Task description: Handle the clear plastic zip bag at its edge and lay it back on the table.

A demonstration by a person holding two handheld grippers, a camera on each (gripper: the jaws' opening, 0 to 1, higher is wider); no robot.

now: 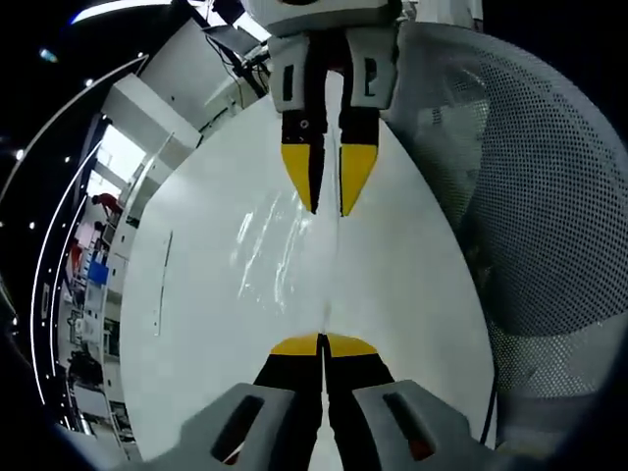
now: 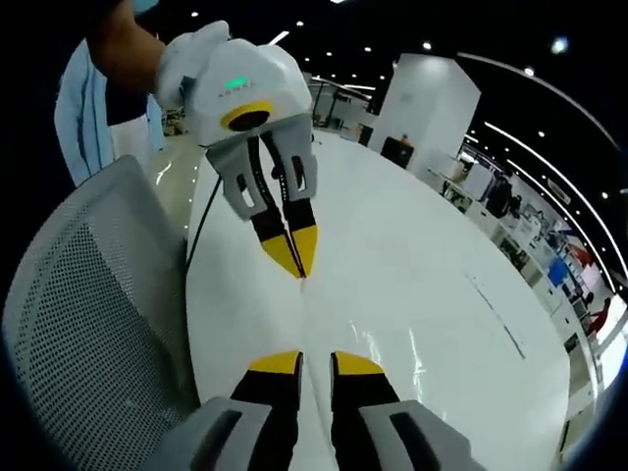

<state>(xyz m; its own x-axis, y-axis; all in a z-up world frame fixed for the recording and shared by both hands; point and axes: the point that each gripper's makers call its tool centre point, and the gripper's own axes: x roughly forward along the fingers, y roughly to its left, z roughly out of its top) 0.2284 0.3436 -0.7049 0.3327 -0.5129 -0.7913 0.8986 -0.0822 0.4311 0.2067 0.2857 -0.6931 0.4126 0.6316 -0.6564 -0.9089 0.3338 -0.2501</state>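
Here the clear zip bag [image 1: 270,250] is lying along the white desk [image 1: 412,294] between both tongs, left tongs [image 1: 323,344] pinching shut on its near edge, right tongs [image 2: 316,362] parted slightly, apparently holding nothing.

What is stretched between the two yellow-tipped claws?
The clear plastic zip bag, spanning from left gripper to right gripper over the white table, in left gripper view.
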